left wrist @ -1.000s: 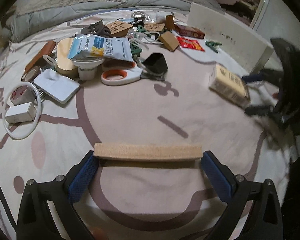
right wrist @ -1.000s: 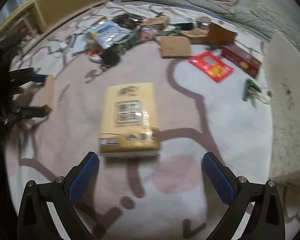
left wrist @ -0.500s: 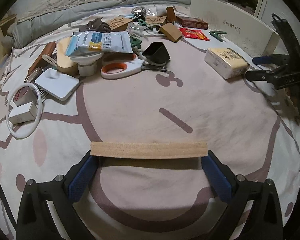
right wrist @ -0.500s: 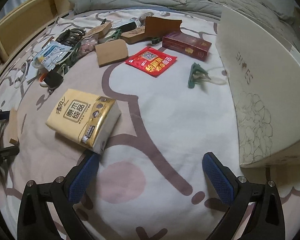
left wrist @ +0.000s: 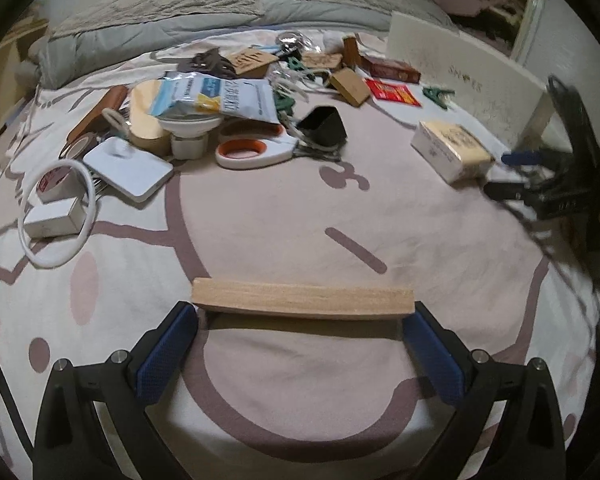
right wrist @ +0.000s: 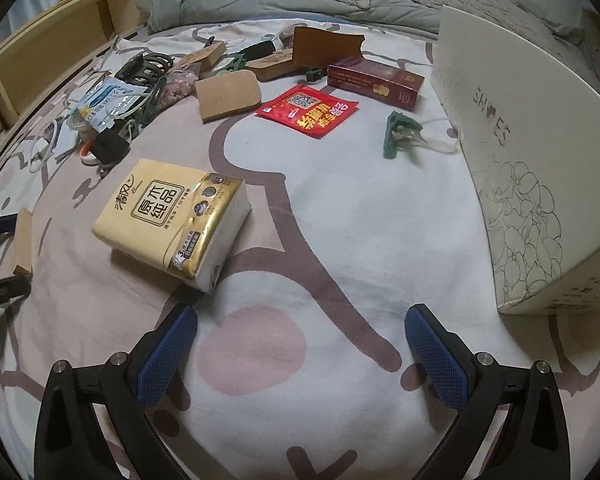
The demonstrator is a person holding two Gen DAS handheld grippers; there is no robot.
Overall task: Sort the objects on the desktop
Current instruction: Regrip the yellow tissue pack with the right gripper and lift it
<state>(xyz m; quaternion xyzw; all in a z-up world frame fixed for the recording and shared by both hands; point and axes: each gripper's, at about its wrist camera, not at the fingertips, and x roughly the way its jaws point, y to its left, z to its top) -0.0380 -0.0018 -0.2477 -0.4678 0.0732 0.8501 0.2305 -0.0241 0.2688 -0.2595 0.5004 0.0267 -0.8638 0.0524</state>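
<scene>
My left gripper point(left wrist: 300, 314) is shut on a flat wooden block point(left wrist: 302, 303), held crosswise between the blue pads just above the patterned sheet. The right wrist view shows this gripper point(right wrist: 4, 252) and its block point(right wrist: 23, 240) at the far left edge. My right gripper point(right wrist: 300, 316) is open over bare sheet with nothing between its fingers. A yellow tissue pack point(right wrist: 172, 220) lies flat ahead of it to the left. In the left wrist view the right gripper point(left wrist: 512, 174) is blurred, just right of the tissue pack point(left wrist: 452, 150).
A white shoe box point(right wrist: 520, 160) stands on the right. A red sachet point(right wrist: 308, 110), dark red carton point(right wrist: 376, 84), green clip point(right wrist: 398, 136) and cardboard pieces point(right wrist: 228, 94) lie ahead. A pile with scissors point(left wrist: 252, 150), snack bag point(left wrist: 216, 96) and white ring point(left wrist: 56, 216) sits at left.
The right gripper's view has swung right, toward the shoe box, so the tissue pack now lies to its left. The left gripper still holds the wooden block in nearly the same place.
</scene>
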